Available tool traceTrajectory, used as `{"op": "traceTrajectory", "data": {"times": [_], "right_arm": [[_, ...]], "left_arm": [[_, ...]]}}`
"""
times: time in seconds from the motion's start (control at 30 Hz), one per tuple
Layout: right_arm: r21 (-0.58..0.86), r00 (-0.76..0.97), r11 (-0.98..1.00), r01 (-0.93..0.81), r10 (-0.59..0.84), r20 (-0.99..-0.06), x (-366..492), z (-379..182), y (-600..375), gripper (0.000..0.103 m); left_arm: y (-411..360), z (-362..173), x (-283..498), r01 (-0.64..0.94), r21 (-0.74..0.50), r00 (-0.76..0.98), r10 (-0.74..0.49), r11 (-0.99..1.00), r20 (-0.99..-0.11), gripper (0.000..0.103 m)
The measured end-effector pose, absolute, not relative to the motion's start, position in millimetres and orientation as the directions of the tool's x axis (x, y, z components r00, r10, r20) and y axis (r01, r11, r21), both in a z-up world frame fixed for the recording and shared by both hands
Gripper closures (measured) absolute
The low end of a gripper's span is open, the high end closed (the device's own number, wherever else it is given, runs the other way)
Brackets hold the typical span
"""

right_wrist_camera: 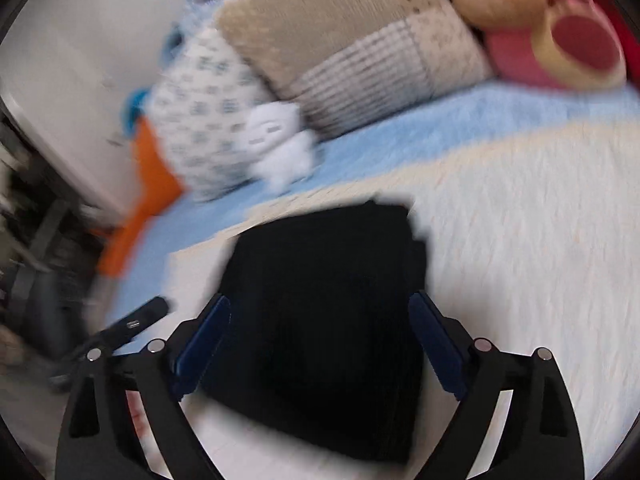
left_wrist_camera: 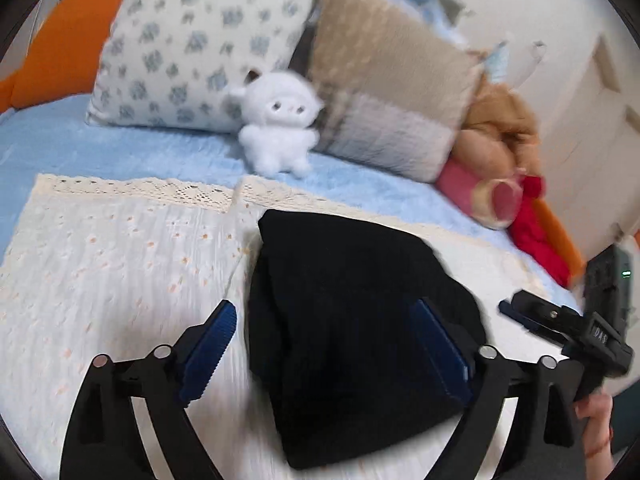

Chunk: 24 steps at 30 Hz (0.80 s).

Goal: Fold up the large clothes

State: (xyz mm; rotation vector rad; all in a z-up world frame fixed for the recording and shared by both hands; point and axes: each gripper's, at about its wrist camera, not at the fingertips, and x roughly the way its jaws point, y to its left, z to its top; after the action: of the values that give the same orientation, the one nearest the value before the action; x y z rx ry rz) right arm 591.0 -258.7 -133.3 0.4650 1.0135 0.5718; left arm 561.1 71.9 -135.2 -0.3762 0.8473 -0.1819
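Observation:
A black garment (left_wrist_camera: 352, 332), folded into a compact block, lies on a cream eyelet bedspread (left_wrist_camera: 112, 272). It also shows in the right wrist view (right_wrist_camera: 328, 320). My left gripper (left_wrist_camera: 324, 344) is open, its blue pads spread over the garment's near part without gripping it. My right gripper (right_wrist_camera: 320, 340) is open too, its pads wide on either side of the garment. The right gripper also shows at the right edge of the left wrist view (left_wrist_camera: 568, 328), held in a hand. Both views are blurred by motion.
Behind the garment, on a light blue sheet (left_wrist_camera: 80, 148), stand a floral pillow (left_wrist_camera: 200, 40), a beige patchwork pillow (left_wrist_camera: 388, 88), a small white plush (left_wrist_camera: 280, 128) and a brown and pink plush (left_wrist_camera: 496, 148). An orange cushion (left_wrist_camera: 68, 48) lies at far left.

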Motion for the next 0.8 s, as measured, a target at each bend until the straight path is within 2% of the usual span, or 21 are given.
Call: {"op": "traceTrajectory", "data": {"times": [0.1, 0.2, 0.33, 0.4, 0.57, 0.67, 0.73, 0.8], "right_arm": [[0.742, 0.295, 0.648, -0.171, 0.752, -0.589, 548, -136, -277, 0.008], [0.84, 0.191, 0.54, -0.052, 0.831, -0.523, 522, -165, -287, 0.007], [0.868, 0.186, 0.492, 0.07, 0.848, -0.496, 519, -200, -293, 0.007], [0.871, 0.189, 0.475, 0.123, 0.851, -0.49, 525, -218, -295, 0.007], [0.871, 0.212, 0.479, 0.109, 0.845, -0.491, 546, -220, -286, 0.007], [0.836, 0.195, 0.533, 0.132, 0.812, -0.549, 560, -226, -278, 0.008], [0.817, 0.187, 0.559, 0.141, 0.795, -0.577, 565, -225, -272, 0.004], [0.804, 0.188, 0.578, 0.141, 0.781, -0.595, 572, -224, -266, 0.004]], "left_arm": [[75, -125, 514, 0.024, -0.469, 0.628, -0.378, 0.883, -0.68, 0.007], [71, -143, 493, 0.022, -0.58, 0.551, -0.494, 0.814, -0.673, 0.007], [62, -181, 490, -0.023, -0.734, 0.487, -0.634, 0.679, -0.601, 0.007], [59, -206, 499, -0.093, -0.795, 0.447, -0.688, 0.6, -0.572, 0.007], [59, -233, 518, -0.136, -0.793, 0.464, -0.669, 0.594, -0.581, 0.008], [60, -242, 530, -0.159, -0.801, 0.473, -0.668, 0.577, -0.575, 0.008], [56, -240, 538, -0.147, -0.784, 0.481, -0.649, 0.603, -0.589, 0.007], [59, -239, 543, -0.151, -0.781, 0.487, -0.642, 0.606, -0.593, 0.007]]}}
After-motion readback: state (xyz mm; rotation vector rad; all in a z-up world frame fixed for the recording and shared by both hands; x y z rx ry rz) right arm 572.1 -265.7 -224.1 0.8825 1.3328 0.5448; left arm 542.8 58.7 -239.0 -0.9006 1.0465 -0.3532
